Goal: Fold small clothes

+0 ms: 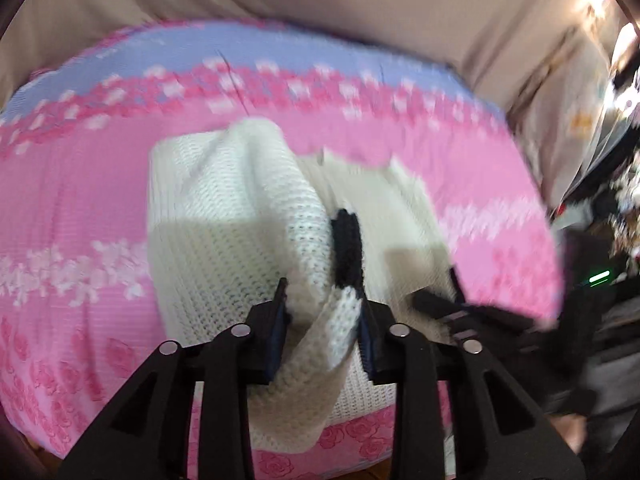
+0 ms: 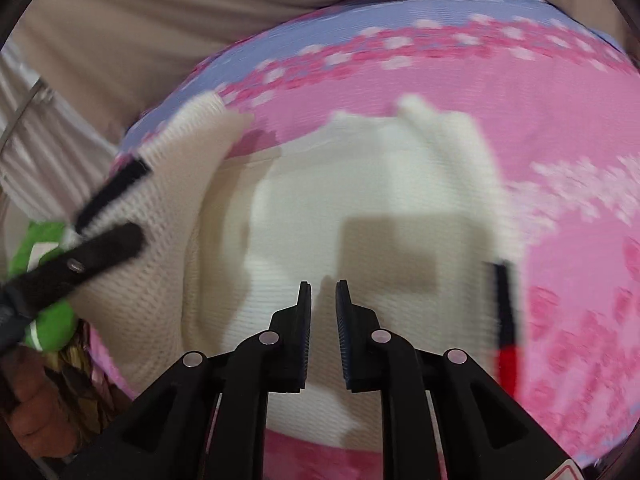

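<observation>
Two risks: left gripper (image 1: 324, 312) pinches only a thin fold of the sweater (image 1: 224, 216), which may slip; right gripper (image 2: 323, 300), over it, gapes empty.

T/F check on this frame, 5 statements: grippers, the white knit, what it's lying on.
1. The left gripper is shut on a fold of the white knit garment. True.
2. The right gripper is clamped on the garment too. False: its jaws stand apart with nothing between them, over the knit.
3. The garment lies on a pink floral cloth. True.
4. The garment is plain white all over. False: it has black trim near the held fold.
5. The garment lies flat and fully folded. False: the left gripper holds part of it lifted.
</observation>
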Motion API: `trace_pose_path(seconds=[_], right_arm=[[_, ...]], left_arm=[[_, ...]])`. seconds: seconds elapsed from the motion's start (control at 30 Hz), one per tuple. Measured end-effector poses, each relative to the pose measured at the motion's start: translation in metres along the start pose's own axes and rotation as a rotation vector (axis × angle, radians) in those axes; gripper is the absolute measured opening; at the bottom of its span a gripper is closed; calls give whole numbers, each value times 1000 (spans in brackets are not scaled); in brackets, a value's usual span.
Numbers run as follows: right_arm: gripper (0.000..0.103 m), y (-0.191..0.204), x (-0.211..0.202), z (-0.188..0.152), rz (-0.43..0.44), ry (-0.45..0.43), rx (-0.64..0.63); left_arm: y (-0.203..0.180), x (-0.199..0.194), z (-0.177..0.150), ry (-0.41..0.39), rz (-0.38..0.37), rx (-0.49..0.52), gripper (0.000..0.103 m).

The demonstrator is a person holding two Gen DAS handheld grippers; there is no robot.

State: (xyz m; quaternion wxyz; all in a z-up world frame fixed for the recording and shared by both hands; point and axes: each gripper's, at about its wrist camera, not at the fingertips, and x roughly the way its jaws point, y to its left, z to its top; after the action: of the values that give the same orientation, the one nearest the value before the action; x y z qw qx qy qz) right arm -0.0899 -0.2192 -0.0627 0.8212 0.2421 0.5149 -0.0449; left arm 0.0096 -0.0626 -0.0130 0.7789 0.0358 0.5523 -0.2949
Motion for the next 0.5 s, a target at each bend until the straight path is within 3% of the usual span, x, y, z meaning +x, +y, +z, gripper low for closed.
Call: trace_pose_path(seconds=[0.07, 0.13, 0.17, 0.2, 0.3, 0.37, 0.4, 0.5], right_arm=[[18, -16, -13, -3, -32, -20, 31], [24, -23, -27, -2, -53, -47, 74], [36, -22, -32, -1, -51, -57, 84], [47, -17, -37, 0, -31, -73, 92], [70, 2, -44, 8, 110, -99, 133], [74, 22, -37, 18, 210, -78, 138], [77, 32, -30, 22, 219, -61, 123], [79, 56, 1, 31, 98, 6, 56]], left_arm=[[0, -3, -6, 8, 51, -5, 39], [8, -26, -9, -58, 40, -21, 53], [16, -42, -11, -104, 59, -32, 66], [26, -58, -14, -149, 89, -47, 71], [55, -81, -21, -195, 136, -92, 76], [81, -90, -31, -202, 174, -144, 76], [91, -89, -32, -198, 190, -162, 76], [118, -91, -47, -176, 234, -236, 76]])
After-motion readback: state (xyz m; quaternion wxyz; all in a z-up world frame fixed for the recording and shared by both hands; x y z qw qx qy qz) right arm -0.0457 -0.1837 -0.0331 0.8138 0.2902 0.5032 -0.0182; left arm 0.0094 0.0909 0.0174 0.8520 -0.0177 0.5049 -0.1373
